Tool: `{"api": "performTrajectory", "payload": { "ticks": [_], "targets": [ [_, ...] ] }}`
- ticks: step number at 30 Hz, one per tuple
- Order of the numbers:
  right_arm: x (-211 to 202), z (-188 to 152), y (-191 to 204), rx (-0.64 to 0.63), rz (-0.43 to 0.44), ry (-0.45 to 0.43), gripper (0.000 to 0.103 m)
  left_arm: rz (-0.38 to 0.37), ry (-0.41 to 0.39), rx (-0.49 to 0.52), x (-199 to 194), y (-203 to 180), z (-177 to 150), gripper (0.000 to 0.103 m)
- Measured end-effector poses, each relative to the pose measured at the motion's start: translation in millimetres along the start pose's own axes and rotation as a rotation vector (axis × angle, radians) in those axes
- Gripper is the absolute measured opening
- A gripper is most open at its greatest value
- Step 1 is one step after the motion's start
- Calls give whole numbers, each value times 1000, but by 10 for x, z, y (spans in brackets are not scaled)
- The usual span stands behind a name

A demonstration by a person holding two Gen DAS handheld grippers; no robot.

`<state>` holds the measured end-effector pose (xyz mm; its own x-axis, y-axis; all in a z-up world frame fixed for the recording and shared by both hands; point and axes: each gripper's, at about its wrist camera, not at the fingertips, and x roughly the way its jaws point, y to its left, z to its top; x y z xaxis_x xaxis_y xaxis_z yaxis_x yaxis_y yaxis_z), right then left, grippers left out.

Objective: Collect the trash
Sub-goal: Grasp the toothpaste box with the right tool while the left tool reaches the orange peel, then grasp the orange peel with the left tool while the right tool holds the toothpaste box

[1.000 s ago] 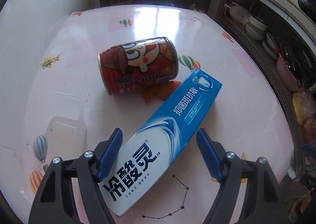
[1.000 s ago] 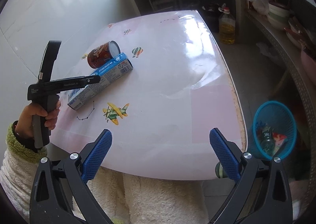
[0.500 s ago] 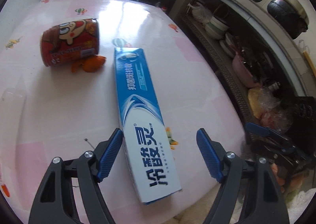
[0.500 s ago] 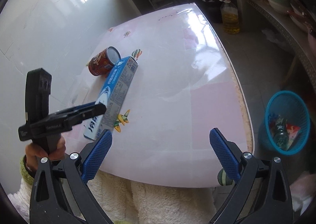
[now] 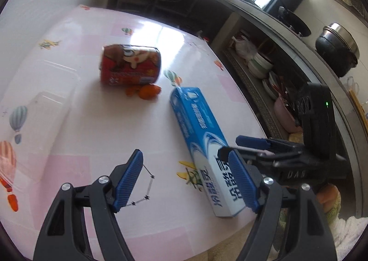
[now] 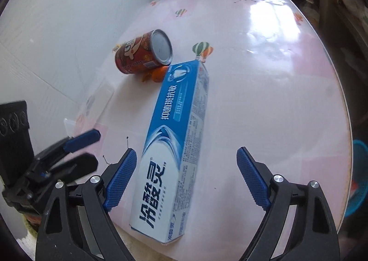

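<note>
1. Pink glossy counter, printed with hot-air balloons, small planes and dotted star lines; white tiled wall on one side, window glare on the top.
2. Toothpaste box, blue and white, lies flat near the counter's near edge. Large Chinese characters on the white end, a smaller line of characters on the blue part, a tooth emblem at the far end; fine print on the side panel too small to read.
3. Red can on its side beyond the box's far end, silver end facing the right wrist view. Cartoon face on the label; barcode panel visible, text unreadable.
4. Orange peel scraps just beside the can, between it and the box's far corner.
5. Right tool: jaws wide and closing, box's near end between them, pads clear of the cardboard on both sides.
6. Left tool: jaws wide apart over bare counter, nothing held; box lies just to its right, partly behind the right-hand pad.
7. Left wrist view shows the right tool side-on over the box, with letters "DAS" on its body.
8. Blue mesh bin on the floor past the counter's right edge.
9. Shelves with stacked bowls and a dark lidded pot along the room's far side.
10. Clear plastic lid-like piece on the counter left of the can, faint.
</note>
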<state>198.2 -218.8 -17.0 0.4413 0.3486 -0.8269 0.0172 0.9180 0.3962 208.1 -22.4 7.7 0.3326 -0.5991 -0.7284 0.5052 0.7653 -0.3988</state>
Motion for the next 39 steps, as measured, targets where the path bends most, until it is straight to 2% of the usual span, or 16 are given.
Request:
{"api": "performTrajectory", "payload": {
  "ticks": [3,6,10,14,17,19,24,27,29,34,37,39],
  "targets": [
    [125,14,196,-88,-80,10,80,85,-52,2,-11,8,112,74],
    [229,5,288,-138,-148,16,74,143,-66,-18,93,29,247,74],
    [262,-28,219,-129,-149,22,55,184,-59,-25,327,17,375,74],
    [154,-61,41,-87,-155,1,49,242,-32,-9,631,-13,485,74],
    [58,-102,-128,-46,-153,-20,49,308,-33,33,814,-55,553,74],
    [17,-128,-211,-24,-148,-32,49,348,-27,58,923,-71,581,70],
    [-83,-225,-359,20,-123,-60,49,429,6,96,1164,-41,615,53],
    [-128,-230,-421,36,-106,-70,49,472,5,125,1254,-18,592,47],
    [-190,-272,-455,44,-96,-75,49,486,-19,143,1255,-42,571,46],
    [-274,-351,-520,51,-79,-82,49,493,-27,165,1261,-109,568,22],
    [-282,-369,-559,53,-75,-84,49,497,-26,177,1249,-151,537,12],
    [-285,-363,-581,54,-77,-82,48,476,-19,175,1221,-178,498,11]
  ]
}}
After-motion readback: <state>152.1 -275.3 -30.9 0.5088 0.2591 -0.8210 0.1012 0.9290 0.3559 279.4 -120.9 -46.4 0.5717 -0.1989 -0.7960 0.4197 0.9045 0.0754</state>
